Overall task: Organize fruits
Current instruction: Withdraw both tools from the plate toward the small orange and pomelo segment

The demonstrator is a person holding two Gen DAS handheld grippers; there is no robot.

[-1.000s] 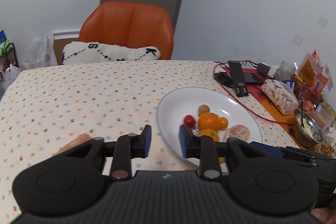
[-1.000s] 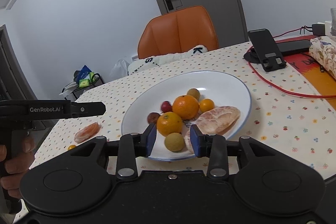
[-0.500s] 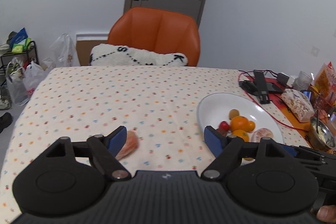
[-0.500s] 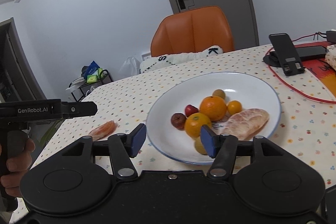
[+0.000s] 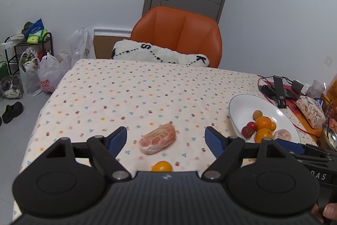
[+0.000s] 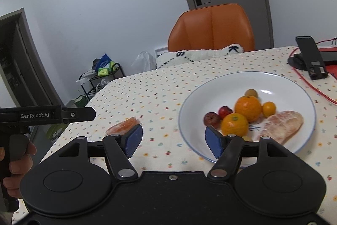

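Observation:
A peeled pink citrus piece (image 5: 157, 138) lies on the dotted tablecloth, just ahead of my left gripper (image 5: 166, 139), which stands wide open with nothing held. A small yellow-orange fruit (image 5: 161, 166) sits close under that gripper. To the right, a white plate (image 5: 236, 107) carries two oranges, small red fruits, a brownish fruit and another peeled piece. My right gripper (image 6: 173, 139) hovers open and empty over the plate's (image 6: 189, 102) near-left rim. In the right wrist view the loose peeled piece (image 6: 123, 126) shows left of the plate, partly behind my left finger.
An orange chair (image 5: 179, 33) with a white cushion (image 5: 160, 54) stands at the table's far side. A phone stand (image 6: 311, 60), red cable and packets crowd the right end. Bags and a rack (image 5: 27, 52) sit on the floor at left. A hand (image 6: 16, 166) holds the left gripper's handle.
Both grippers have opened wide. The left one has swung leftward, away from the plate, so the loose peeled piece now lies between its fingers. The right one has drawn back from the plate.

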